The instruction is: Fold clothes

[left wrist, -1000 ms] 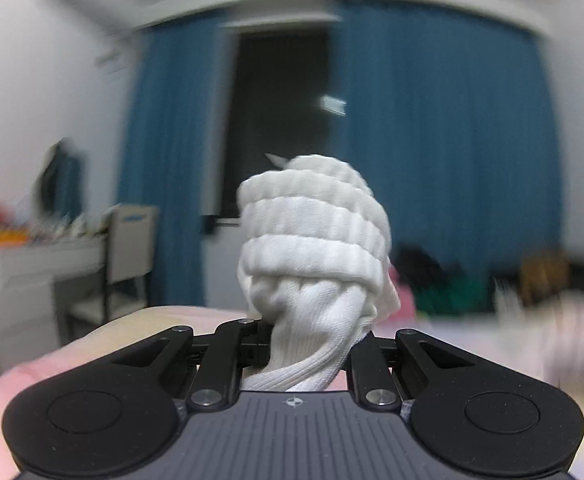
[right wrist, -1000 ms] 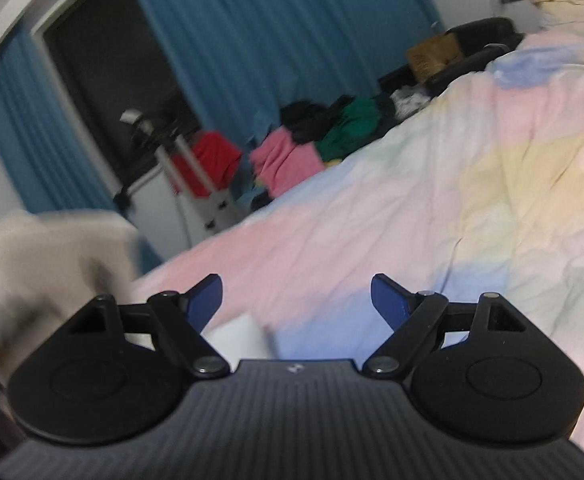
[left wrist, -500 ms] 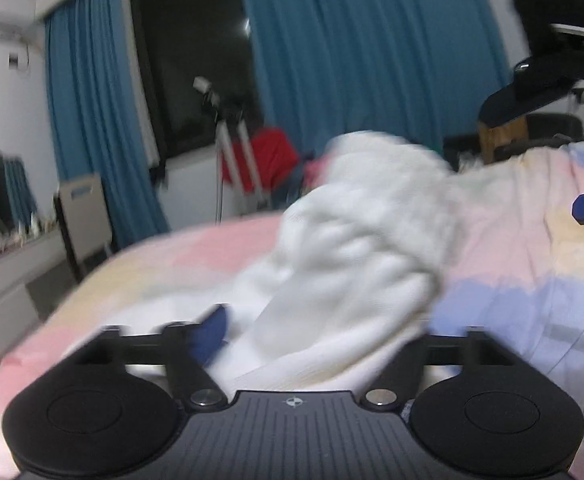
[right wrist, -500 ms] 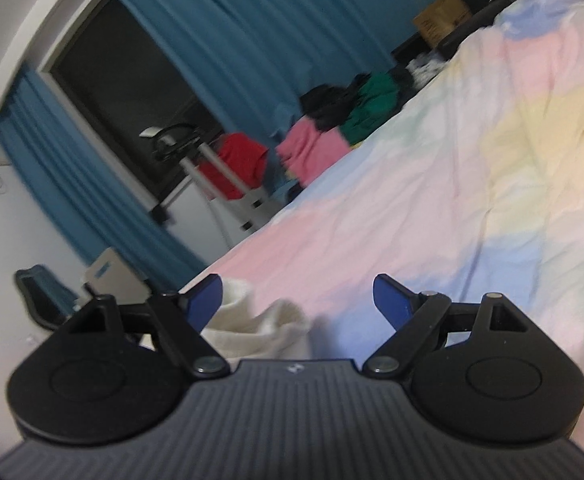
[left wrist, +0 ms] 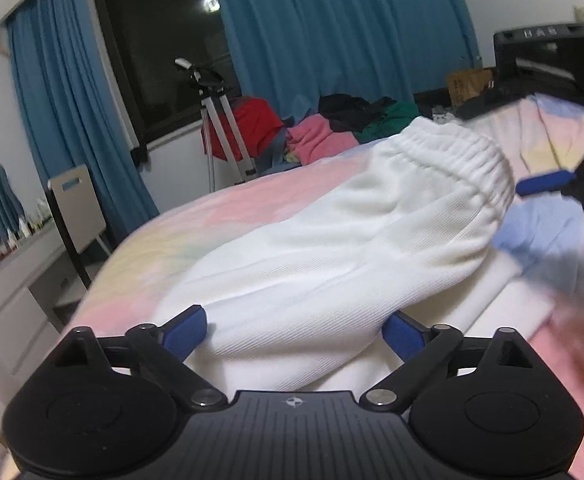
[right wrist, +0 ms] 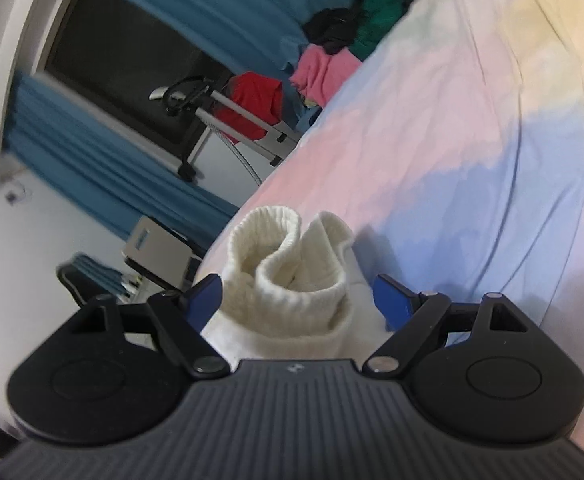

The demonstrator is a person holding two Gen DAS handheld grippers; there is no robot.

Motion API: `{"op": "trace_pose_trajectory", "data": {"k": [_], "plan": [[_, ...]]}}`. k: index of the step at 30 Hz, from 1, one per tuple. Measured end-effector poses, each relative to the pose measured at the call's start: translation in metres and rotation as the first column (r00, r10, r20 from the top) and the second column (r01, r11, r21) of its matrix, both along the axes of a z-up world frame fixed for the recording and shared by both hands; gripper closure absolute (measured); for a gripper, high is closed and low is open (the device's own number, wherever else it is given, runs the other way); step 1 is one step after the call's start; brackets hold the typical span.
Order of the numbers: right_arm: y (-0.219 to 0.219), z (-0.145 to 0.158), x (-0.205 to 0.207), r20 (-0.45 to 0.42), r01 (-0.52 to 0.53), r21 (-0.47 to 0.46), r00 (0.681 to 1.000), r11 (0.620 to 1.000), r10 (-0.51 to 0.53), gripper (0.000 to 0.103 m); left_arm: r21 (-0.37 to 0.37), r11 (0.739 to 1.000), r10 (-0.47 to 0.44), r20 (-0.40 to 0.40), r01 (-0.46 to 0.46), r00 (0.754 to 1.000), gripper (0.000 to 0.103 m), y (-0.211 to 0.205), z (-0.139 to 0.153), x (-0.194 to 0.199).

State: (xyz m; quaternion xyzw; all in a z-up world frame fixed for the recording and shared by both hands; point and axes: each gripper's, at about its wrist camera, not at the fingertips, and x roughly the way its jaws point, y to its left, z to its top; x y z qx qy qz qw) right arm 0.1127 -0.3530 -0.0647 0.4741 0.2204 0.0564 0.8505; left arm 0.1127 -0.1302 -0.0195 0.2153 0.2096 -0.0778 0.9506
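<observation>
On the bed (left wrist: 172, 236), spread with a pastel patchwork sheet, lies the white garment (left wrist: 332, 248), a soft ribbed knit with an elastic gathered band toward its far right end; it looks like sweatpants, though I cannot be sure. Nearest on the left, the left hand-held gripper (left wrist: 294, 330) has its blue-tipped jaws opening, with a rounded fold of the white cloth bulging up between them; the pads do not seem to press on it, so by my reading the cloth is being let go onto the bed rather than pinched.

Farther right in the left wrist view, a blue fingertip of the right hand-held gripper (left wrist: 546, 182) shows, blurred, just beside the gathered band. Its own camera shows the right hand-held gripper (right wrist: 298, 300) spread wide, with a curled ribbed cuff (right wrist: 288, 272) of the garment standing between the jaws but apart from both pads. Nothing is gripped on this side.

Judging by this, the step in hand is laying the garment down and taking a new hold for a fold. Next, each gripper would need to close on an edge, probably the cuff end and the band end, then draw the cloth flat before folding. Thick bunched knit may slip or be caught in too many layers.

Beyond the bed stand blue curtains (left wrist: 332, 28) and a heap of coloured clothes (left wrist: 348, 128).
</observation>
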Motion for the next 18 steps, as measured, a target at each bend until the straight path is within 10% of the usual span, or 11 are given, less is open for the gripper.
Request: {"op": "trace_pose_trajectory", "data": {"k": [5, 12, 18], "plan": [[0.006, -0.004, -0.006, 0.006, -0.032, 0.098, 0.999, 0.995, 0.032, 0.018, 0.009, 0.999, 0.041, -0.043, -0.041, 0.998, 0.006, 0.034, -0.011, -0.004], [0.038, 0.001, 0.002, -0.092, -0.023, -0.125, 0.996, 0.992, 0.012, 0.017, -0.035, 0.986, 0.157, -0.093, -0.161, 0.983, 0.006, 0.062, -0.019, -0.001], [0.061, -0.009, 0.018, -0.169, -0.073, -0.303, 0.985, 0.95, 0.022, 0.016, -0.239, 0.93, 0.245, -0.162, -0.279, 0.956, 0.006, 0.1, -0.014, 0.011]]}}
